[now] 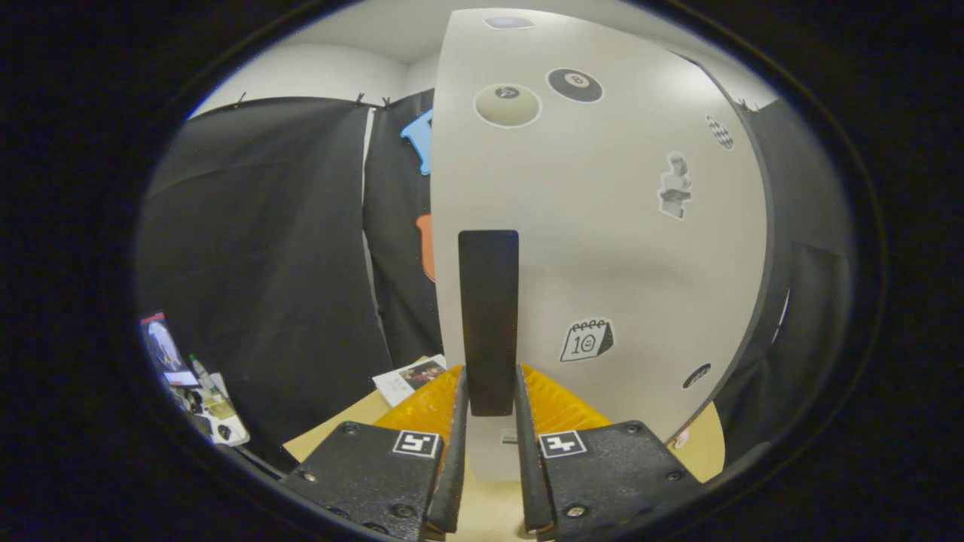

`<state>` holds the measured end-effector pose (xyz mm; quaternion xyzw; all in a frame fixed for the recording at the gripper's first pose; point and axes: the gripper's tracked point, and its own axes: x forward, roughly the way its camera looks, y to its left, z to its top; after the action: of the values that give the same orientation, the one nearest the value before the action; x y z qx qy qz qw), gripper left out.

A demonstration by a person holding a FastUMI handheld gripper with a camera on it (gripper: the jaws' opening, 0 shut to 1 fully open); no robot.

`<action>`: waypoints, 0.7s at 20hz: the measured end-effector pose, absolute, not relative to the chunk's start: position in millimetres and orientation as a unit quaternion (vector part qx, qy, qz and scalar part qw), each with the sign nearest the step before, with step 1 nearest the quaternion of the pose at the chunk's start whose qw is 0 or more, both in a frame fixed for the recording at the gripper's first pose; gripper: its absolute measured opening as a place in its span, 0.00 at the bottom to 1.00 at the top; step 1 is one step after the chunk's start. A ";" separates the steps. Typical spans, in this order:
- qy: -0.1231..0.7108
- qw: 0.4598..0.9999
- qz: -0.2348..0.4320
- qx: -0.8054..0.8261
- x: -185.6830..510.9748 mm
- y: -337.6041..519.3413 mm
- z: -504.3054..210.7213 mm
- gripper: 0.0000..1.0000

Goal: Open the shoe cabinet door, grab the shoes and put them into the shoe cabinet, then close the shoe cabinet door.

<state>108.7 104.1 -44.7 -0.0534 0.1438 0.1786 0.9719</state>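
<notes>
The shoe cabinet door (602,248) stands upright just ahead of the gripper (491,391), its long axis vertical and its pale face turned toward the camera. A black bar handle (489,316) runs vertically near the door's left edge, and its lower end sits between the two fingers, which close on it from either side. The door carries stickers (an eight ball (575,85), a calendar (587,340), a small figure (675,187)). A light wooden tabletop (700,452) lies below.

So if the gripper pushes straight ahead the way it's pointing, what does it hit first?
The gripper already has its jaws closed on the black handle, so going on it would likely press straight into the white cabinet door behind the handle.
</notes>
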 end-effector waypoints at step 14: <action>0.125 0.970 0.207 -0.017 118.1 50.7 -45.2 0.18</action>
<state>118.1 50.7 -45.2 -0.0170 0.1255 0.2069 0.9701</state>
